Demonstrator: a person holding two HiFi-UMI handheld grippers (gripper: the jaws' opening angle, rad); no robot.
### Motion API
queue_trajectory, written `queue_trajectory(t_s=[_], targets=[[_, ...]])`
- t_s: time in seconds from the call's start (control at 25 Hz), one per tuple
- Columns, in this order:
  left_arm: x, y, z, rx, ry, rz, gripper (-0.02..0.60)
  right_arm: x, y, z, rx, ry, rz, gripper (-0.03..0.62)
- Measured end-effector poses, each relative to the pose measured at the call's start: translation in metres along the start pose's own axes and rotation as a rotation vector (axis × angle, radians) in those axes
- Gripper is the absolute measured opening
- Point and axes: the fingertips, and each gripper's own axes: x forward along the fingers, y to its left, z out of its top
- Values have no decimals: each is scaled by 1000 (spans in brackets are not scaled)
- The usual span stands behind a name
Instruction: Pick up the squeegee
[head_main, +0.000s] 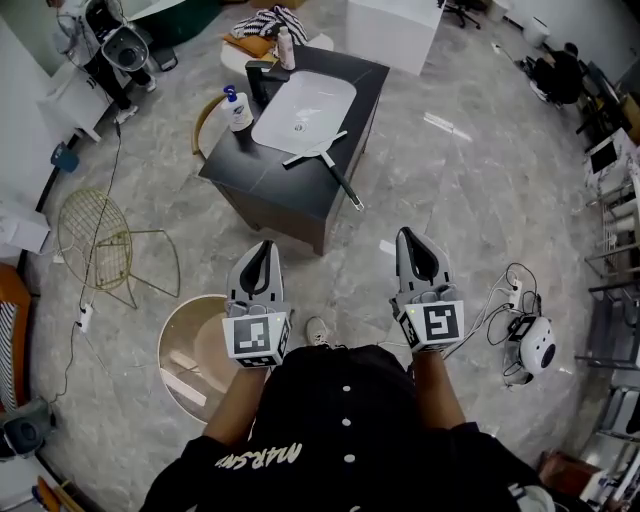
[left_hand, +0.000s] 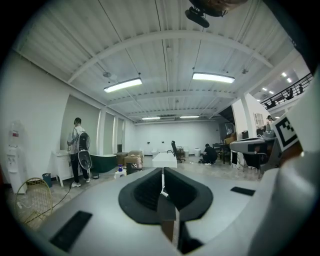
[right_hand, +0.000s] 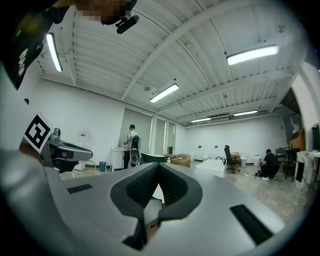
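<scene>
White lettering (head_main: 262, 456) on black shirt (head_main: 345, 420), head view at 6 o'clock: upside down, partly cut off, unreadable. Nothing else legible.

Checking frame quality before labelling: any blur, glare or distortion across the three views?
Head view: sharp, evenly lit, edges bent by the wide lens; squeegee reads clearly. Left gripper view: heavy fisheye, black corners, ceiling lights blown out. Right gripper view: same fisheye, ceiling strip glaring.

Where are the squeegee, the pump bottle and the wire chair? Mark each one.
squeegee (head_main: 316, 146), head view, on its pale blade.
pump bottle (head_main: 241, 116), head view, on its white body.
wire chair (head_main: 88, 222), head view, on its mesh seat.
</scene>
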Motion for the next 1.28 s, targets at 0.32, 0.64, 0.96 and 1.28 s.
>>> queue_trajectory(t_s=[0.32, 0.64, 0.96, 1.28], targets=[[50, 16, -18, -18, 53, -24, 21, 44, -7, -21, 5, 54, 5, -3], [104, 38, -23, -14, 76, 18, 21, 109, -34, -36, 12, 56, 32, -2], [192, 58, 0, 7, 77, 68, 21, 207, -67, -30, -25, 48, 128, -2], [247, 63, 5, -4, 108, 123, 21, 264, -81, -59, 3, 144, 274, -2]])
